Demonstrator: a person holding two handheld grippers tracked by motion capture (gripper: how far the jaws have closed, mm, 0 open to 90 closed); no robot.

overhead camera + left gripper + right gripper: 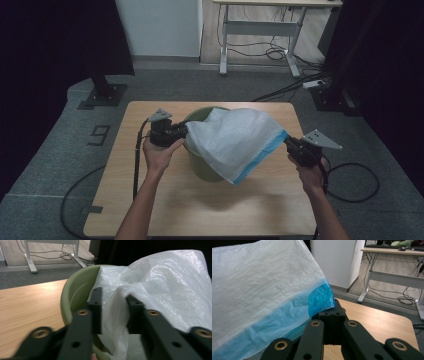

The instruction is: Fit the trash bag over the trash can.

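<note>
- Stretching across a green bucket (200, 167), a white plastic bag (235, 140) with a blue band along one edge hangs between two hand-held grippers above a wooden table (145, 200).
- At the right side of the high view, the right gripper (290, 146) has its jaws pressed together on the bag's blue corner (322, 296), pinched at the very tips in the right gripper view.
- At the bucket's left rim, the left gripper (181, 131) has its jaws apart, with a bunched fold of the white film (117, 315) lying between them; the film lies against the right-hand jaw and stands clear of the left-hand one, so it is not clamped.
- One jaw sits inside the bucket's rim (75, 287), the bag draped over the opening beside it.
- The bucket stands upright near the table's middle, mostly hidden by the bag.
- Behind the table, a desk frame (260, 30) and loose cables (280, 52) lie on the floor.
</note>
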